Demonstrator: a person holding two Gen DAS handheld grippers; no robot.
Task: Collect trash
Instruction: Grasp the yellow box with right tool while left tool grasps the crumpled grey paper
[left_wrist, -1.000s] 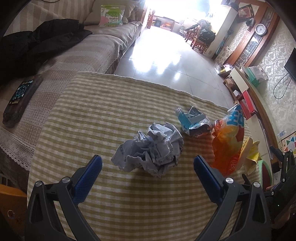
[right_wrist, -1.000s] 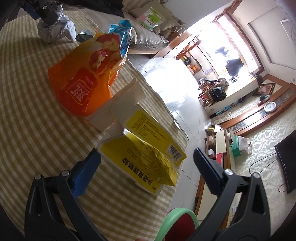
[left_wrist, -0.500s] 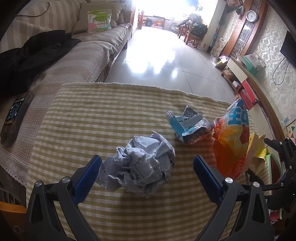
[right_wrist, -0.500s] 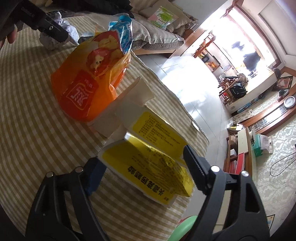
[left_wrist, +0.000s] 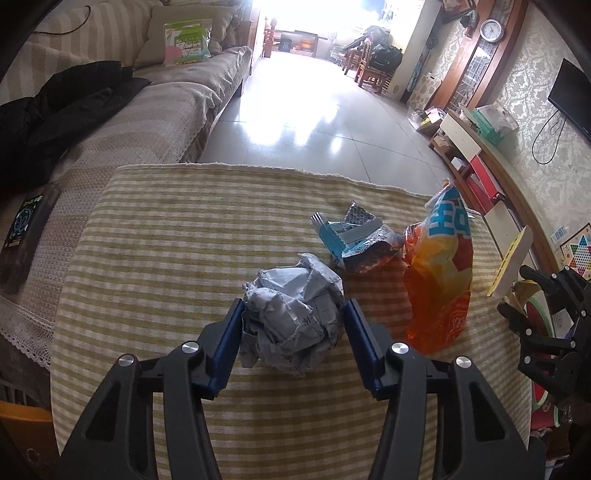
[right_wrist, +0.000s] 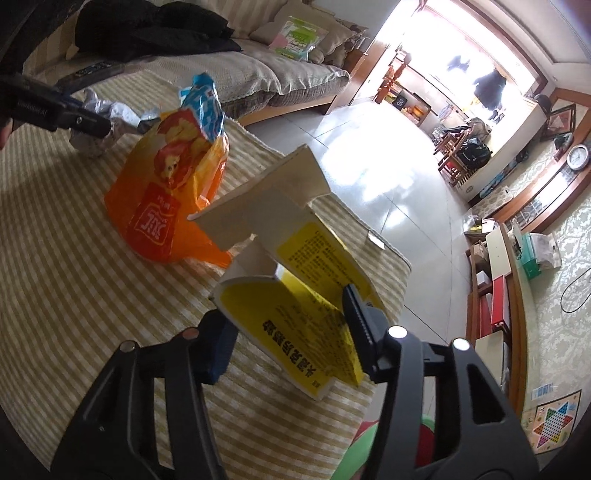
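Blue pads of left gripper (left_wrist: 293, 332), jaws just closed in, press both sides of crumpled paper ball (left_wrist: 291, 321) on striped tablecloth (left_wrist: 166, 258). Right gripper (right_wrist: 288, 332), jaws likewise just narrowed, clamps yellow carton (right_wrist: 291, 314), its white flap raised. Orange snack bag (left_wrist: 439, 280) at 2 o'clock of ball; blue wrapper (left_wrist: 354, 240) at 1 o'clock.

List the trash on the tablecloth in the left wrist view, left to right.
Crumpled paper ball, between the pads of the left gripper → blue torn wrapper → orange snack bag → yellow-edged cardboard box at the right edge of the cloth.
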